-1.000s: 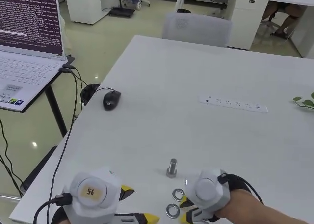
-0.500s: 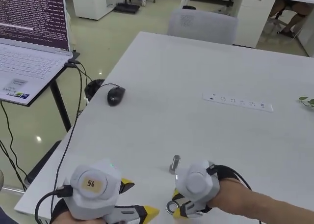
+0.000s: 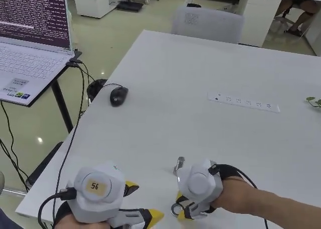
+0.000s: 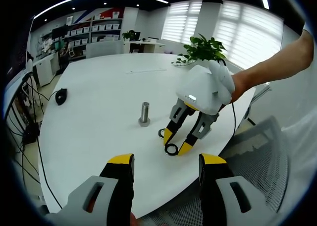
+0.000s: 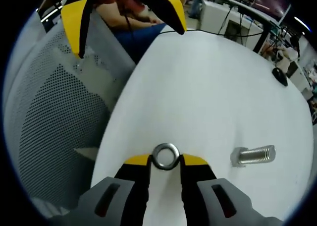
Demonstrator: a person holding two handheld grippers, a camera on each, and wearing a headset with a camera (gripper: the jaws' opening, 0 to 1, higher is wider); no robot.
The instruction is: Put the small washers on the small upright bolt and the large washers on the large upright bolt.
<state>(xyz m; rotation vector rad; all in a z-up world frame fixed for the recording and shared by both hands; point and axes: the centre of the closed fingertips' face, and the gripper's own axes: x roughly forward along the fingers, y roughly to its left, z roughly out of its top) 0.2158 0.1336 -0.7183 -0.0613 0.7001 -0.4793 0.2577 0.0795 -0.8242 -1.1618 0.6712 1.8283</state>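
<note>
One upright steel bolt (image 3: 179, 164) stands near the table's front edge, also in the left gripper view (image 4: 144, 113) and the right gripper view (image 5: 252, 155). My right gripper (image 3: 176, 210) reaches down just in front of it. Its yellow fingertips (image 5: 136, 160) press both sides of a steel washer (image 5: 165, 156) at the table surface (image 4: 172, 149). A second washer (image 4: 162, 133) lies flat beside that gripper's other finger. My left gripper (image 4: 166, 162) hovers at the near left, open with nothing between its fingers, pointing at the right gripper (image 4: 179, 141).
A black mouse (image 3: 118, 95) and its cable lie at the table's left edge. A white power strip (image 3: 243, 102) rests farther back. A laptop (image 3: 25, 63) stands on a side stand to the left. A grey mesh chair (image 5: 54, 117) sits below the front edge.
My right gripper has moved left and nearer over the two washers, and its fingers now flank the nearer one. The left gripper has barely moved. The head camera has shifted slightly.
</note>
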